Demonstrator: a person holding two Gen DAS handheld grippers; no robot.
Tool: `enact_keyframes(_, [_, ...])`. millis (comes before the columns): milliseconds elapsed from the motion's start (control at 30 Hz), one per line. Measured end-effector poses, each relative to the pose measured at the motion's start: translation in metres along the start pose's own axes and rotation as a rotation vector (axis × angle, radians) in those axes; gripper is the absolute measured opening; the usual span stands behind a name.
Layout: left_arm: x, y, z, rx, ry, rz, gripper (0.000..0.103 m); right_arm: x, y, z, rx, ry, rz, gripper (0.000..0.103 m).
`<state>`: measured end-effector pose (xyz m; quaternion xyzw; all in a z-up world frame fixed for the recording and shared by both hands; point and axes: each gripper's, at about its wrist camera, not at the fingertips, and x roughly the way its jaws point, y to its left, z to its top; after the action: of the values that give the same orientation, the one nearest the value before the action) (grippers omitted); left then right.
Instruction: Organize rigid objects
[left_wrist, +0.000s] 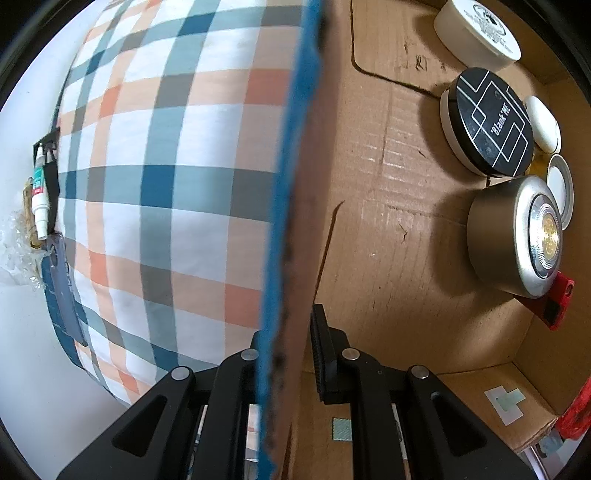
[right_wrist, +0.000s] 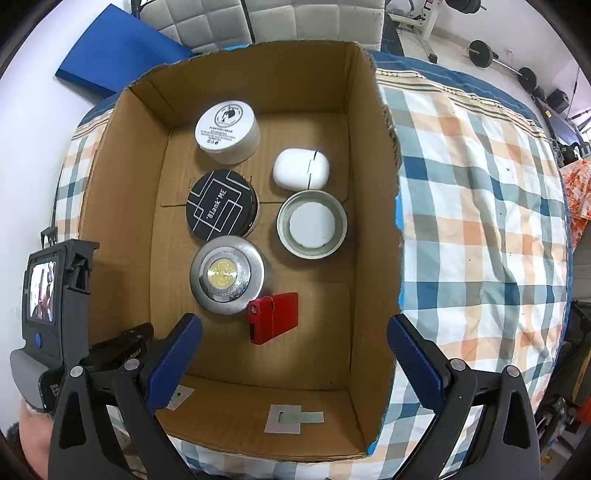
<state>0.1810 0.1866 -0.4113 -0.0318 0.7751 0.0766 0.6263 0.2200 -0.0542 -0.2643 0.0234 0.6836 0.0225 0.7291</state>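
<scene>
In the left wrist view, your left gripper (left_wrist: 286, 354) straddles the box wall (left_wrist: 291, 206), one finger outside over the checked cloth (left_wrist: 166, 166) and one inside, the jaws closed on that wall edge-on, so this hand steadies the box and is not free to pick. Inside, off to the right of that wall, you see the white tub (left_wrist: 476, 33), the black tin (left_wrist: 487, 122), the silver tin (left_wrist: 517, 236) and the red case (left_wrist: 550, 302) lined up along the far side, well apart from the jaws. In the right wrist view, your right gripper (right_wrist: 295, 362) hangs above the near end of the box (right_wrist: 122, 206) with its jaws wide open and nothing between them. The items sit on the box floor in two columns: white tub (right_wrist: 228, 127), black tin (right_wrist: 221, 203) and silver tin (right_wrist: 226, 275) on the left, earbud case (right_wrist: 301, 169) and lid (right_wrist: 312, 224) on the right. The red case (right_wrist: 274, 317) lies nearest, just ahead of the open jaws and slightly left of centre, touching the silver tin, its long axis running left to right with a slight tilt. I judge the right hand is the one to act; closing across the red case's short side would suit the jaws as they stand.
</scene>
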Motion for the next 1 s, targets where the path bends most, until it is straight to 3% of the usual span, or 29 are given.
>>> enact_keyframes(133, [-0.019,0.004,-0.006,-0.008,-0.037,-0.005,0.015,-0.006,-0.004,0.0,0.007,-0.011,0.0,0.102])
enact_keyframes(200, [-0.038,0.006,-0.011,-0.013,-0.087,0.013,0.028,-0.01,-0.004,-0.001,0.005,-0.02,-0.002,0.102])
enact_keyframes(333, [-0.072,0.007,-0.021,-0.009,-0.165,0.014,0.037,-0.022,-0.006,-0.006,0.003,-0.041,0.007,0.102])
enact_keyframes(467, [-0.106,0.0,-0.033,0.01,-0.241,-0.014,0.071,-0.038,-0.011,-0.013,0.011,-0.063,0.022,0.103])
enact_keyframes(567, [-0.126,-0.008,-0.044,0.027,-0.289,-0.043,0.073,-0.051,-0.015,-0.019,0.011,-0.082,0.022,0.103])
enact_keyframes(667, [-0.147,-0.019,-0.055,0.045,-0.329,-0.074,0.093,-0.065,-0.021,-0.025,0.023,-0.104,0.027,0.103])
enact_keyframes(1000, [-0.241,-0.037,-0.104,0.105,-0.512,-0.102,0.096,-0.145,-0.048,-0.055,0.08,-0.218,0.079,0.103])
